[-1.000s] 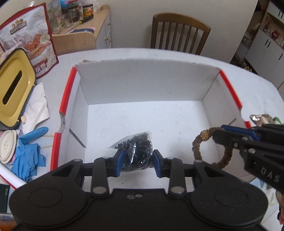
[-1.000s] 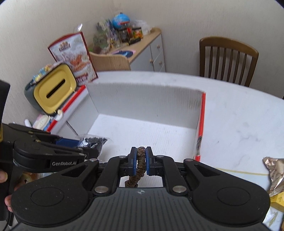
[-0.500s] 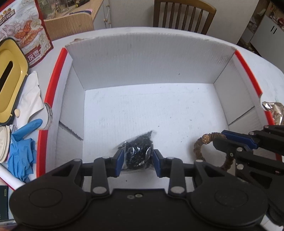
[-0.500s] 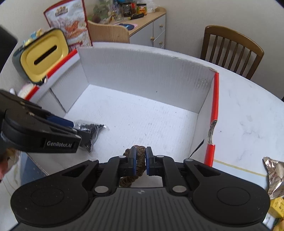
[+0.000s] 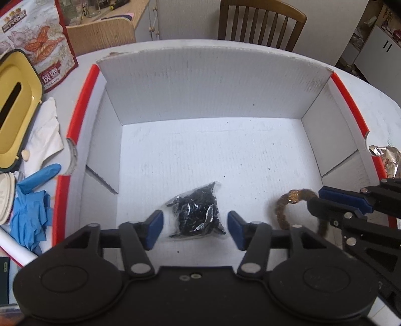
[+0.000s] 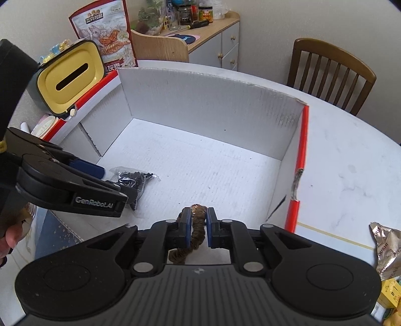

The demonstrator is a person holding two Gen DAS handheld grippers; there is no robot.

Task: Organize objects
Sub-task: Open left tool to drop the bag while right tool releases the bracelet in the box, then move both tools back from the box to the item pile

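Note:
A clear bag of small black pieces (image 5: 195, 213) lies on the floor of the white cardboard box (image 5: 213, 82) with red rims. My left gripper (image 5: 195, 229) is open around it, blue pads apart and clear of the bag. In the right wrist view the same bag (image 6: 131, 179) shows behind the left gripper's fingers (image 6: 86, 166). My right gripper (image 6: 199, 225) is shut on a brown braided hair tie (image 6: 196, 218), held low inside the box near its front right. The hair tie (image 5: 288, 203) has a gold bead section.
Left of the box stand a yellow-lidded tissue holder (image 5: 11, 112), a snack pouch (image 5: 37, 42), white tissue (image 5: 45, 135) and blue gloves (image 5: 31, 200). A foil wrapper (image 5: 387, 155) lies right of the box. A wooden chair (image 5: 260, 23) stands beyond the table.
My left gripper has opened and let the bag of black pieces rest on the box floor. Both grippers have moved lower into the box; the right still holds the hair tie.

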